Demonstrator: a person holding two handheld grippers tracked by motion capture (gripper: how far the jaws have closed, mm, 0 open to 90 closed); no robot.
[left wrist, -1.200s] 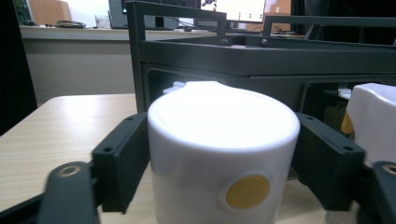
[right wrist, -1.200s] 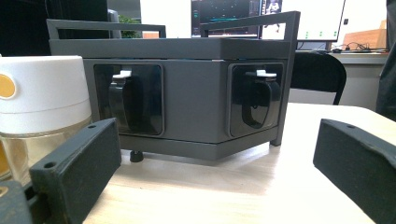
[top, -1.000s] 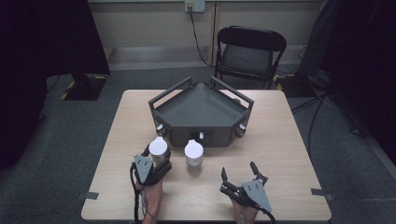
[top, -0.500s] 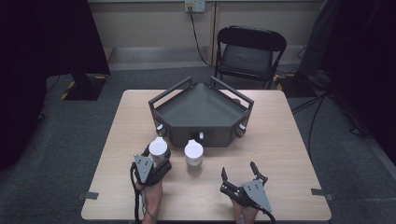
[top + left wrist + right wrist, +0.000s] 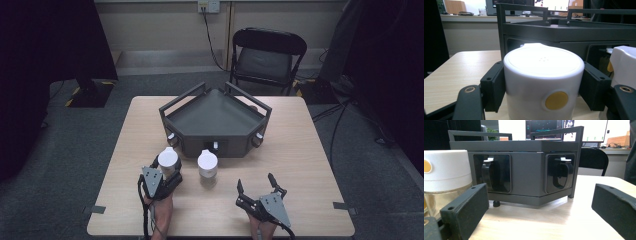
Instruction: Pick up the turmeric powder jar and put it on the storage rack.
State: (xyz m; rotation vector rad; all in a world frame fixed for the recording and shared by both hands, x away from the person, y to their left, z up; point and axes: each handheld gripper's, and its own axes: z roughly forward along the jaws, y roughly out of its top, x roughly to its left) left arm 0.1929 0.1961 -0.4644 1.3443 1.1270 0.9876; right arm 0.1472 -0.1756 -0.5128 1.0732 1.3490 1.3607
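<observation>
Gripped between the black jaws of the left gripper [image 5: 167, 172], a white-capped jar [image 5: 168, 161] stands upright on the near left part of a pale wooden table [image 5: 310, 165]. In the left gripper view, both pads press flat against the sides of the jar's white cap [image 5: 544, 82], which carries a round yellow dot on its front face. A second white-capped jar [image 5: 207, 164] stands just beside the first, to its right, free of either gripper; the right gripper view shows its clear glass body below the cap [image 5: 445, 182].

At the near right of the table, the right gripper [image 5: 257, 185] rests with its jaws spread wide and nothing between them, well apart from both jars. A person's hands hold the two tools from the table's near edge.

Behind the jars sits a dark grey angular rack [image 5: 215, 120] with raised rails along its top and recessed bays in its front faces; the held jar stands just in front of its left corner. A black folding chair [image 5: 267, 57] stands beyond the far side of the table.
</observation>
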